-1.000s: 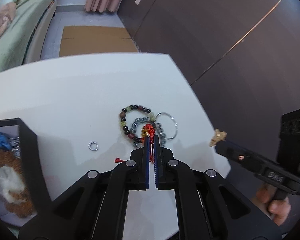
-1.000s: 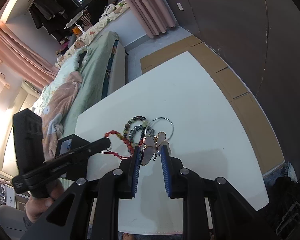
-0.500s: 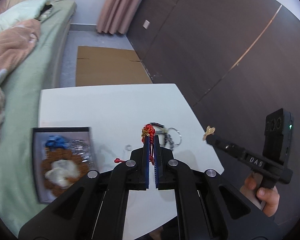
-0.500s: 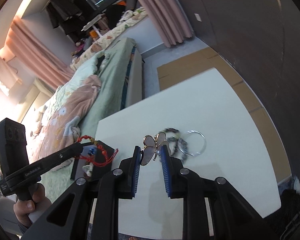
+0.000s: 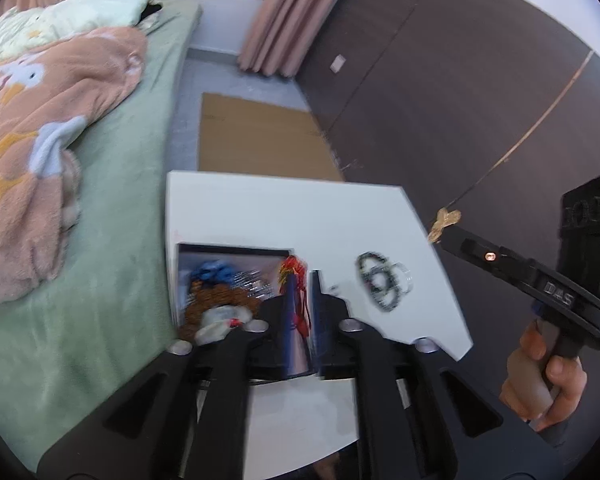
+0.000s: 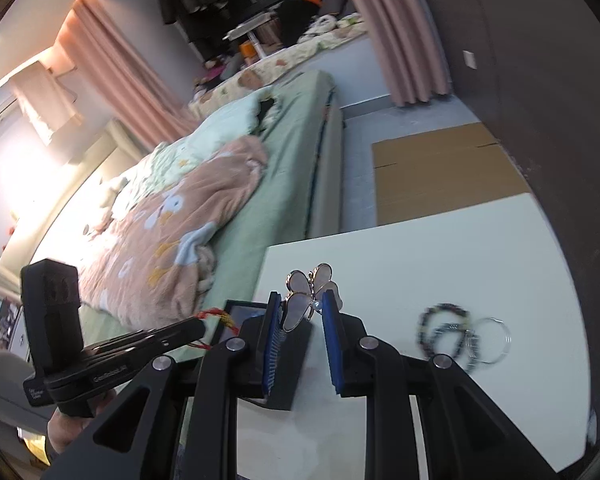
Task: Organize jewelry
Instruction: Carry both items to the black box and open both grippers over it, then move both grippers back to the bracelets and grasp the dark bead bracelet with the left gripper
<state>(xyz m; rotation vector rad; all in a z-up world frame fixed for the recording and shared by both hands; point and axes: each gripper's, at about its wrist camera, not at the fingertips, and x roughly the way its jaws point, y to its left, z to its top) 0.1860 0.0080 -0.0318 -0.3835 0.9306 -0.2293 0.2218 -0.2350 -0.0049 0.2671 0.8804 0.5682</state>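
My left gripper (image 5: 302, 280) is high above the black jewelry box (image 5: 236, 256), with its jaws a little apart and a red cord bracelet (image 5: 296, 280) hanging between them. The box holds a blue piece, a brown bead string and silver chain. My right gripper (image 6: 300, 304) is shut on a butterfly brooch (image 6: 310, 292) and holds it in the air; it also shows in the left wrist view (image 5: 444, 222). Bead bracelets and a silver ring (image 5: 382, 282) lie on the white table (image 5: 292, 216), right of the box.
A bed with green sheet and a peach blanket (image 5: 40, 140) runs along the table's left edge. A dark wall (image 5: 460, 100) is on the right. Cardboard (image 5: 256, 140) lies on the floor beyond the table.
Both grippers have risen and swung left. The left gripper carried the red bracelet from the bead pile to above the box, and its jaws have parted slightly. The right gripper still holds the brooch.
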